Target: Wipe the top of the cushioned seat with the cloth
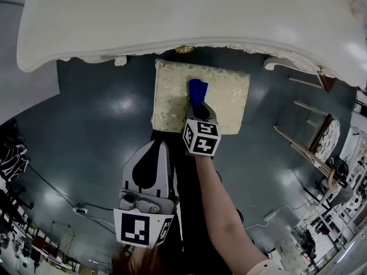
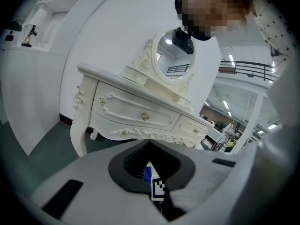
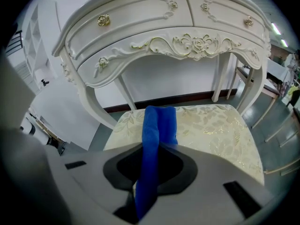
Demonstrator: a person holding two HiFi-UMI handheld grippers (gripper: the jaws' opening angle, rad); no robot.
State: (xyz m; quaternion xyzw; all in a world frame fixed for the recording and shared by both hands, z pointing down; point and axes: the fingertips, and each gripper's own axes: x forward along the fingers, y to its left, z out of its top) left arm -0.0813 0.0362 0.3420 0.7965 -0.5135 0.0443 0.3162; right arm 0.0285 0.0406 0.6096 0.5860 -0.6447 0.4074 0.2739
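Note:
The cushioned seat (image 1: pixel 223 105) has a pale cream floral top and stands in front of the white dressing table (image 1: pixel 172 22). A blue cloth (image 1: pixel 198 91) is folded into a long strip and lies on the seat's middle. My right gripper (image 1: pixel 198 109) is shut on it from the near side. In the right gripper view the cloth (image 3: pixel 158 121) runs out between the jaws onto the seat (image 3: pixel 215 130). My left gripper (image 1: pixel 160 146) is held back near the person's body, off the seat, jaws together and holding nothing. The left gripper view looks up at the dressing table (image 2: pixel 136 111).
The dressing table's legs (image 3: pixel 222 74) flank the seat at the back. Wooden chairs (image 1: pixel 318 136) stand to the right. Cables (image 1: pixel 80 211) lie on the dark floor at the left. A white panel (image 1: pixel 23 90) leans at the far left.

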